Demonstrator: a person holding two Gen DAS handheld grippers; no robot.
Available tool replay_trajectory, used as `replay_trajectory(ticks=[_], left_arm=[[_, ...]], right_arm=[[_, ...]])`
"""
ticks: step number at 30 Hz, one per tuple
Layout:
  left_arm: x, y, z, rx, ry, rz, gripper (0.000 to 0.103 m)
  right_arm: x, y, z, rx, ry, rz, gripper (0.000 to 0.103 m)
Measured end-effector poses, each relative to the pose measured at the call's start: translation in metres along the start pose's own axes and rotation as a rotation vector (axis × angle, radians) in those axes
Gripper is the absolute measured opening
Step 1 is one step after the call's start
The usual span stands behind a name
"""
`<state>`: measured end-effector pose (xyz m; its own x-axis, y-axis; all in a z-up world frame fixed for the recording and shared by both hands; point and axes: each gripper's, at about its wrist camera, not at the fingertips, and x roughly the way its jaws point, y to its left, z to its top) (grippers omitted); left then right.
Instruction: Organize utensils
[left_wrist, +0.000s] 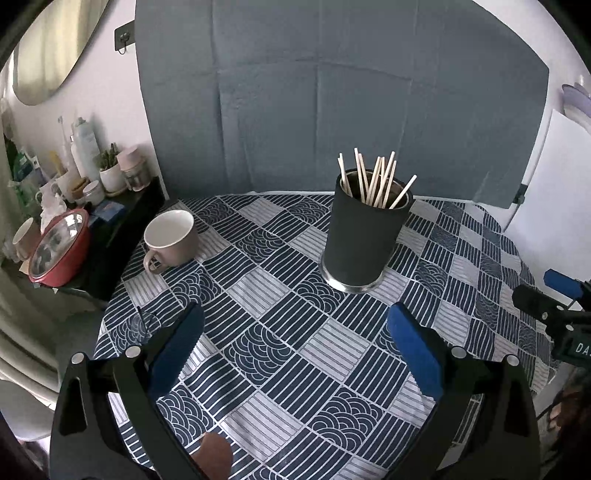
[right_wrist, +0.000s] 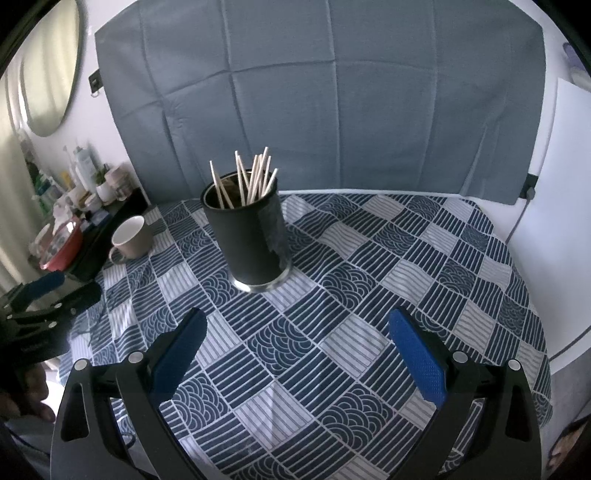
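Many chopsticks: a bundle of pale wooden chopsticks (left_wrist: 373, 181) stands in the holder, tips fanned above the rim; the exact count cannot be read.
Holder: dark cylindrical utensil holder (left_wrist: 364, 236) with a bright metal base ring, upright on the tablecloth (left_wrist: 280, 354). A paler scuffed patch shows on its side in the right wrist view (right_wrist: 275, 236).
Holder relative to left fingers: ahead of the left gripper (left_wrist: 295, 321) and nearer its right-hand finger; apart from both fingers, with bare cloth between.
Holder relative to right fingers: ahead of the right gripper (right_wrist: 297, 325) and toward its left-hand finger; apart from both fingers.
Left gripper state: blue-padded fingers (left_wrist: 413, 350) spread wide, nothing between them.
Right gripper state: blue-padded fingers (right_wrist: 417, 354) spread wide, nothing between them.
Gripper cross-views: the right gripper shows at the right edge of the left wrist view (left_wrist: 554, 295); the left gripper shows at the left edge of the right wrist view (right_wrist: 55, 291).
Mug: beige mug (left_wrist: 170, 240) with white interior, upright on the cloth, handle toward the camera, well apart from the holder and left of it.
Tablecloth: navy and white patchwork of stripes and wave arcs.
Backdrop: grey creased fabric panel (left_wrist: 332, 92) behind the table.
Side shelf: red bowl (left_wrist: 59, 247), bottles and jars left of the table.
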<state>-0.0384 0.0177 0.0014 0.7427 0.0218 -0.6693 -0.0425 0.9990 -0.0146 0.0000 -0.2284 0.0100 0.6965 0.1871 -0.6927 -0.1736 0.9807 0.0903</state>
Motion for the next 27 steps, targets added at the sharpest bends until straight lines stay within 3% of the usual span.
replay_trajectory(ticks=[27], left_arm=[[0.0066,0.002,-0.0009,-0.002,0.014,-0.002,0.097]], right_arm=[[0.0015,0.0033,0.0017,-0.014,-0.004,-0.011,0.095]])
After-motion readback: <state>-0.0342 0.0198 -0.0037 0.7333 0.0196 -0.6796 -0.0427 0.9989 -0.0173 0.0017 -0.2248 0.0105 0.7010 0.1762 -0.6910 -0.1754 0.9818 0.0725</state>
